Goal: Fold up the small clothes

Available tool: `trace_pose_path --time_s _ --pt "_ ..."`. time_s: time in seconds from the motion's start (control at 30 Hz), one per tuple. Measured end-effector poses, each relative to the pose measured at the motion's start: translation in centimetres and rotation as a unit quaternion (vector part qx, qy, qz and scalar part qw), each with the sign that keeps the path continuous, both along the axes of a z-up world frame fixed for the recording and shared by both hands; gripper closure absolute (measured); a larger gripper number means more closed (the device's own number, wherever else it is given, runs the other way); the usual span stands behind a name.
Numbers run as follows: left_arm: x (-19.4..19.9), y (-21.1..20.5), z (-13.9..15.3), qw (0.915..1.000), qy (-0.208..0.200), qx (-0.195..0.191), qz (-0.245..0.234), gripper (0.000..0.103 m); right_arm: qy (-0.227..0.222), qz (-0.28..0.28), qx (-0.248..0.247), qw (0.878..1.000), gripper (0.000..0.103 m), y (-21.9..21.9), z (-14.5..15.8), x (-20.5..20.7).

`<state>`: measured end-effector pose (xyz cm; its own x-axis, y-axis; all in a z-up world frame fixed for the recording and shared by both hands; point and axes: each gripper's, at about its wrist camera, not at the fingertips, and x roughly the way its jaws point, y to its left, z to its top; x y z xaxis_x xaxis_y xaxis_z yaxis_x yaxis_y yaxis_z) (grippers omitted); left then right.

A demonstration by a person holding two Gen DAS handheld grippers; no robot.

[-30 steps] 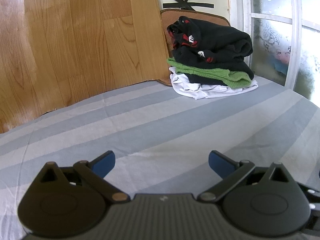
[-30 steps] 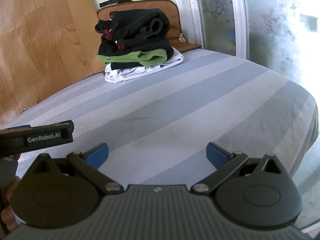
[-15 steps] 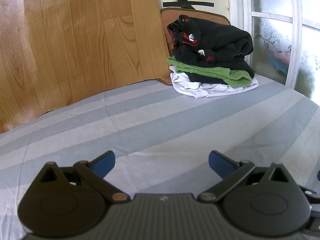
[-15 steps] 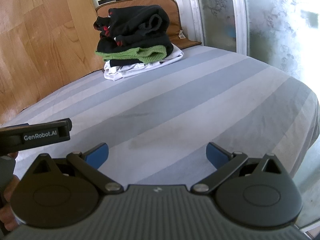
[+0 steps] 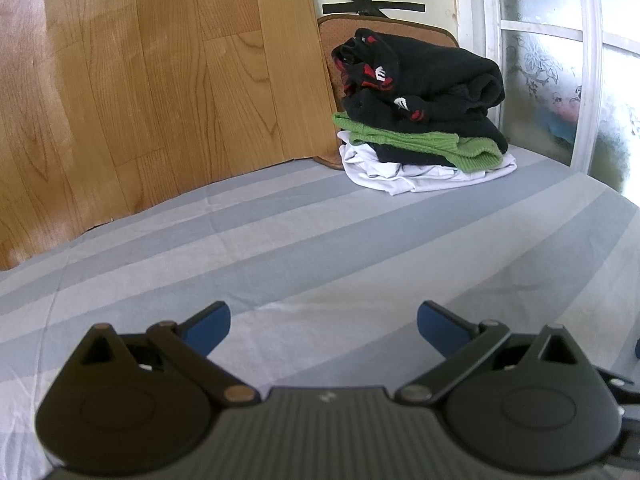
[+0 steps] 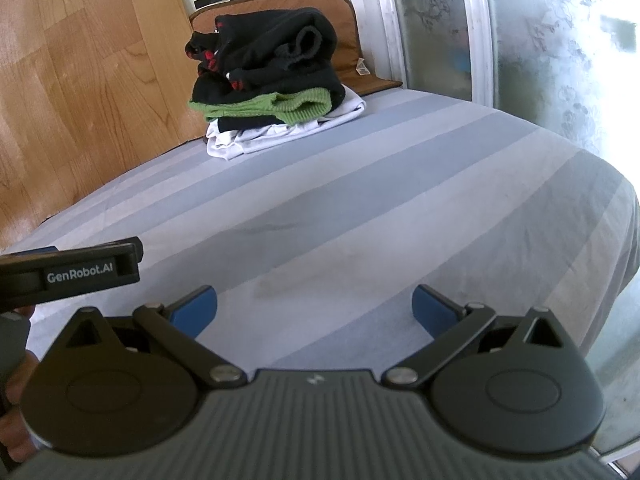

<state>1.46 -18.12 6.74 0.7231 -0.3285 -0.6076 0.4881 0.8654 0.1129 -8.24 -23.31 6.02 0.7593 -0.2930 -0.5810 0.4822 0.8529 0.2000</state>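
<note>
A pile of clothes [image 5: 424, 116] sits at the far end of the striped bed sheet [image 5: 320, 240]: a black garment with red marks on top, a green knit piece under it, a white garment at the bottom. The pile also shows in the right wrist view [image 6: 272, 80]. My left gripper [image 5: 323, 326] is open and empty, low over the sheet, well short of the pile. My right gripper [image 6: 314, 307] is open and empty, also over the sheet. The left gripper's body shows at the left of the right wrist view [image 6: 80, 276].
A wood-pattern wall [image 5: 160, 80] runs along the left of the bed. A brown mat [image 6: 344, 16] leans behind the pile. Frosted windows [image 6: 540, 40] stand to the right, and the bed edge [image 6: 616, 240] drops off on the right.
Both grippers have shifted slightly, and the pile sits a little differently in each view. Both stay open and empty.
</note>
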Motion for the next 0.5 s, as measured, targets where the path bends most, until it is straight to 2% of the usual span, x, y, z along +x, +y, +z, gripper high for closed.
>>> trace_pose_path --time_s 0.5 --pt "-0.01 0.1 0.0 1.0 -0.004 0.003 0.004 0.0 0.0 -0.001 0.0 1.0 0.0 0.11 -0.17 -0.08"
